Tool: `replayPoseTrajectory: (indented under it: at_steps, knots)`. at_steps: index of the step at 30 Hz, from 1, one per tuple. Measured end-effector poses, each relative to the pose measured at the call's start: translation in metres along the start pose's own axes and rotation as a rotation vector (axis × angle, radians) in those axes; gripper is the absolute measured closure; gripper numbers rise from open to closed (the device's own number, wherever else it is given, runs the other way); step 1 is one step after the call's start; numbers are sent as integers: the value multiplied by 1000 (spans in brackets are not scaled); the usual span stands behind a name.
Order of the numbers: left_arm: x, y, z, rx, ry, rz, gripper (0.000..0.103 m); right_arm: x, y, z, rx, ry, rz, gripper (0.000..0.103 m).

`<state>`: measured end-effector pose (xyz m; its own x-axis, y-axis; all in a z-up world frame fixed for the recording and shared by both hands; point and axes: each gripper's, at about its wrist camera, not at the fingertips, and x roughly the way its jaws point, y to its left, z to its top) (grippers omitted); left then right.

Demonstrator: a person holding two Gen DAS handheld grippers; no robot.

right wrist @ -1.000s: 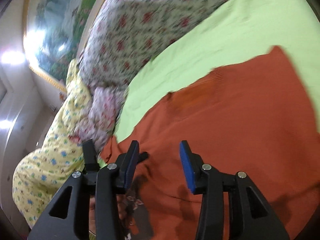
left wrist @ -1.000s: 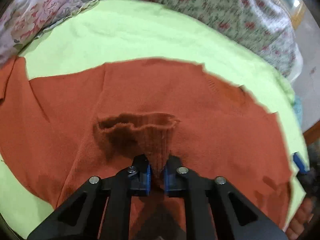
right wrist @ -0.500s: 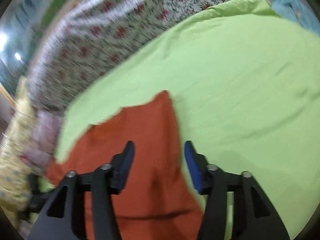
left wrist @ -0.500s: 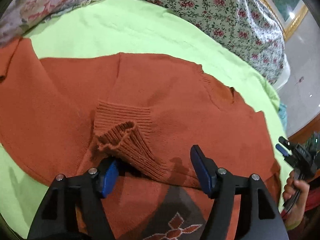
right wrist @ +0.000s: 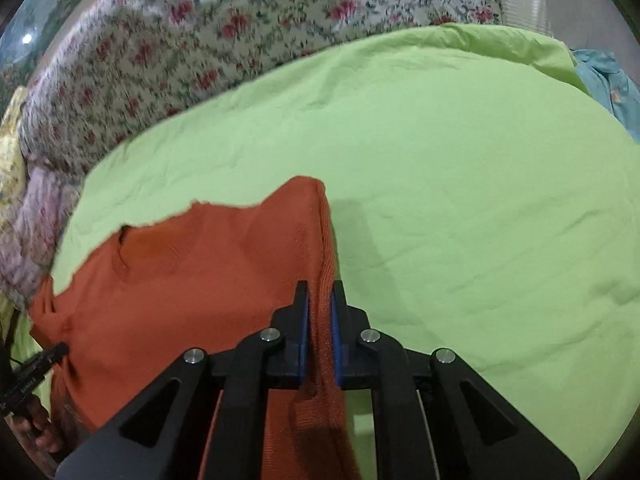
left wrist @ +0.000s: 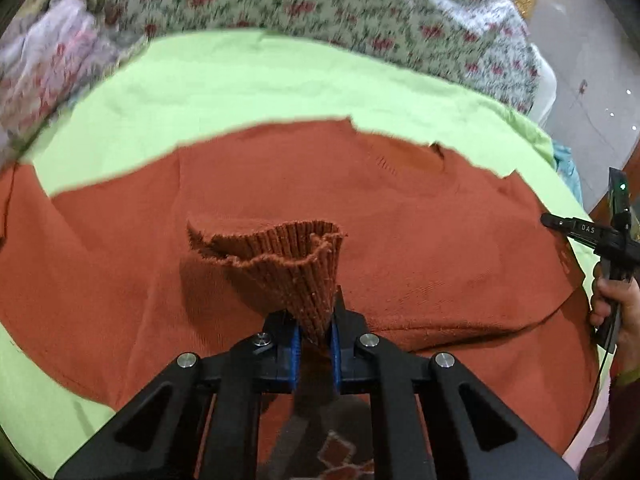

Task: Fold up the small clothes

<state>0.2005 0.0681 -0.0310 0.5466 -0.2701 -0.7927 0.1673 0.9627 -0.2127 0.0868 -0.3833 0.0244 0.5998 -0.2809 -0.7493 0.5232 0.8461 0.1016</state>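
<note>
An orange knit sweater (left wrist: 400, 240) lies spread on a lime green sheet (left wrist: 240, 88). My left gripper (left wrist: 314, 336) is shut on the sweater's ribbed sleeve cuff (left wrist: 288, 264), which stands up bunched above the sweater body. In the right wrist view, my right gripper (right wrist: 319, 320) is shut on the sweater's right side edge (right wrist: 324, 248), where the orange knit (right wrist: 200, 272) meets the green sheet (right wrist: 460, 200). The right gripper's body and the hand holding it show at the right edge of the left wrist view (left wrist: 612, 248).
A floral bedcover (left wrist: 360, 4) runs along the far side of the sheet; it also shows in the right wrist view (right wrist: 200, 40). A pink floral cloth (left wrist: 52, 64) lies far left. A light blue garment (right wrist: 608, 88) lies at the far right.
My left gripper, open half a second ago, has shut on the sleeve cuff and lifted it. My right gripper, open before, has shut on the sweater's side edge.
</note>
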Motion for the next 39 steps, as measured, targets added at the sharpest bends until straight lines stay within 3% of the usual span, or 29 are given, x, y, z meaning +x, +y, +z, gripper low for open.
replayPoseTrajectory:
  at_steps: [3,7,9,15,18,22,26,33,39]
  knots:
    - [1,15,-9,-41,19,-20,83,11,4,-7,-41,25,-31,93]
    - [-14,36,-15,-82,6,-15,67,12,0,-12,-9,19,-9,91]
    - [-23,45,-20,-97,6,-4,67,9,3,-12,-5,22,-11,86]
    - [-64,76,-40,-153,-36,28,60,-31,8,-33,32,-39,-14,84]
    - [-78,96,-44,-198,-63,81,48,-52,19,-43,31,-64,29,82]
    - [-87,132,-48,-275,-68,130,43,-65,43,-59,18,-46,132,66]
    - [-91,170,-47,-373,-73,155,39,-69,73,-80,-25,-10,212,66]
    - [-103,245,-29,-530,-111,291,38,-58,119,-111,-86,86,298,66]
    - [-114,290,2,-588,-172,285,38,-51,140,-120,-123,127,315,66]
